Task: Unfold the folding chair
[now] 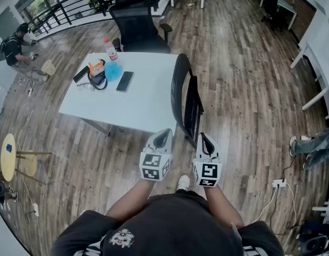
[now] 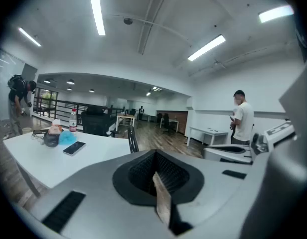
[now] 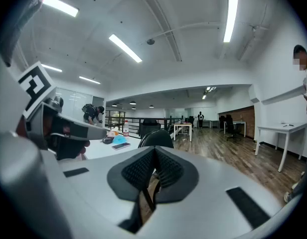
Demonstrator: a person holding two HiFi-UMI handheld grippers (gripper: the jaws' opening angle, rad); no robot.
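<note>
Nothing begun here, I'd say: the folding chair [image 1: 187,97] stands folded flat at the white table's [image 1: 146,108] edge, just ahead of both grippers. The left gripper [image 1: 162,138] has its jaws pressed together, holding nothing, and the right gripper [image 1: 206,143] likewise (side by side, short of the frame). The whole unfolding remains.

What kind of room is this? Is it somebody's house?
Most likely an open office, not a house. There is a white table with a black office chair behind it, more white desks along the wall, and long strip lights on the ceiling.
</note>
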